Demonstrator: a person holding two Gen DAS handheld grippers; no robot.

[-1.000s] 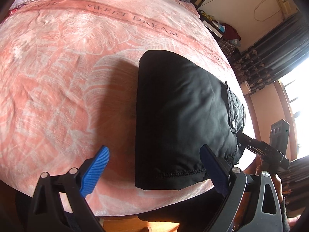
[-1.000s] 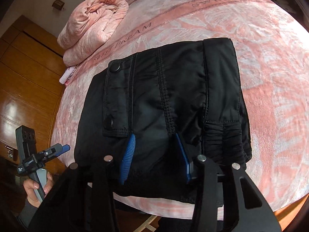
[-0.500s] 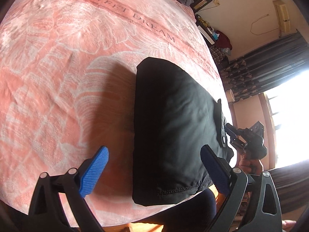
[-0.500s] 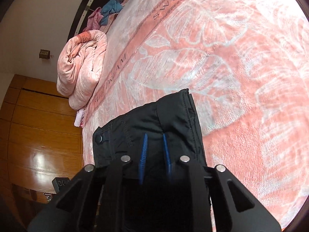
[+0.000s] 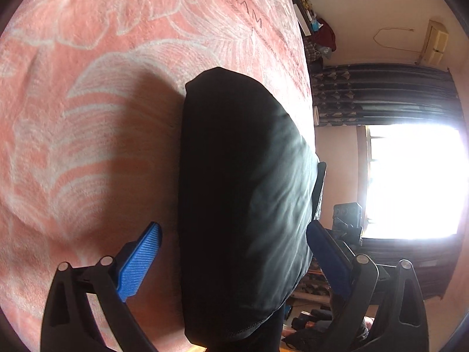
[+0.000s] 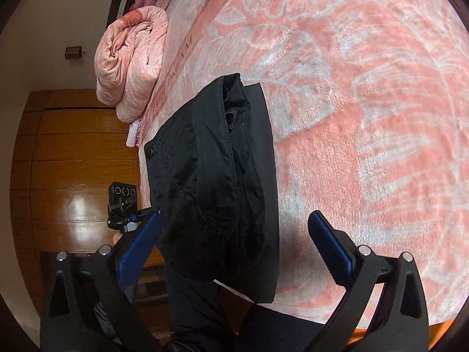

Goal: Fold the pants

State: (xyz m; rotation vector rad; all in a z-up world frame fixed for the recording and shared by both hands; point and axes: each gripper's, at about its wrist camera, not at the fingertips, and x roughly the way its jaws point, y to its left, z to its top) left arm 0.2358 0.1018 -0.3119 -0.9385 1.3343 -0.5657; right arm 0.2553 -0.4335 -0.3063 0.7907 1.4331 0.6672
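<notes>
Folded black pants [image 5: 243,205] on the pink bed [image 5: 88,117], left gripper [image 5: 231,234] and right gripper [image 6: 234,223] both released, jaws wide, nothing held

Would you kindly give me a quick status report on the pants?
Left gripper open, right gripper open, neither holding. Black pants folded compact on pink blanket. Nothing obstructing.

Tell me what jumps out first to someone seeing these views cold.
The folded black pants lie at the near edge of the pink floral bedspread. Both the left gripper and right gripper stand open on either side of them. A rolled pink quilt sits farther up the bed.
</notes>
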